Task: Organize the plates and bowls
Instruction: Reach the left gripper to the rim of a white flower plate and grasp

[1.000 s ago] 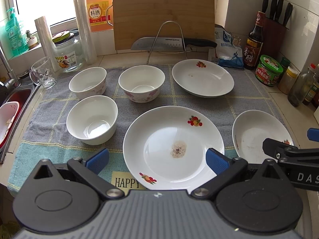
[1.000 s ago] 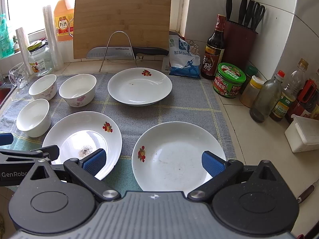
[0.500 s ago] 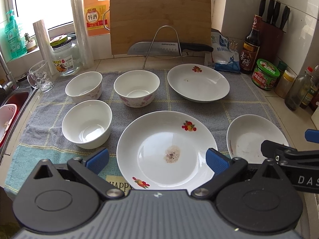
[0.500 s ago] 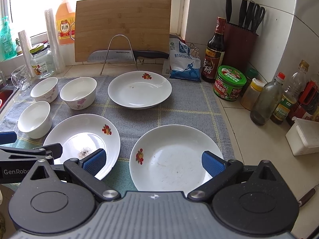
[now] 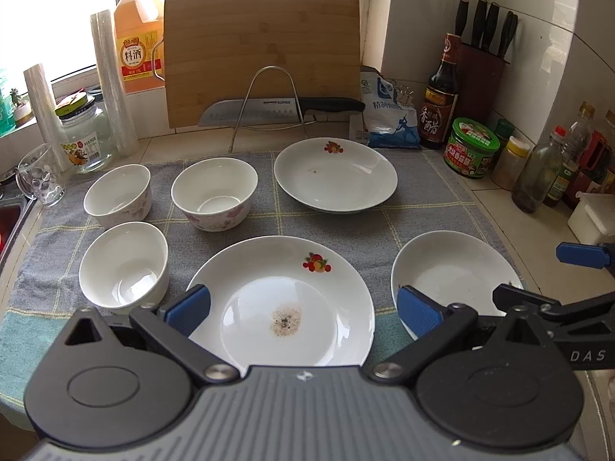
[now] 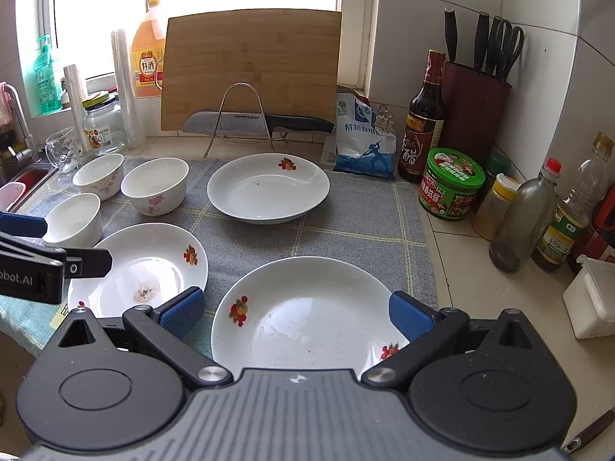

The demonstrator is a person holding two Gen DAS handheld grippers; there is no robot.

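- The left gripper point(image 5: 301, 307) hangs released, its blue pads spread wide to either side of the near left plate point(image 5: 280, 301), which lies directly ahead of and below it; this gripper is the nearer one to that plate.
- The right gripper point(image 6: 296, 313) is likewise released and holds nothing, its pads straddling the near right plate point(image 6: 307, 313) straight ahead of it.
- Both plates are round, shallow, glossy white china with small fruit prints on the rim, so they have no long axis; a grasp would likely have to take the near rim edge-on. The left one carries a speckled brownish stain at its centre.
- They rest side by side, apart, on a grey checked cloth point(image 6: 346, 226) spread over the surface, soft enough that a rim may sit slightly sunk.
- Left of the near left plate stands a deep white bowl point(image 5: 123, 267), just beside it.
- Farther back are two more bowls point(image 5: 213, 192), with pink flower prints, and a third plate point(image 5: 336, 178) at far right.
- Beyond the cloth a wooden board point(image 5: 261, 57) leans upright behind a wire rack point(image 5: 267, 105) holding a knife.
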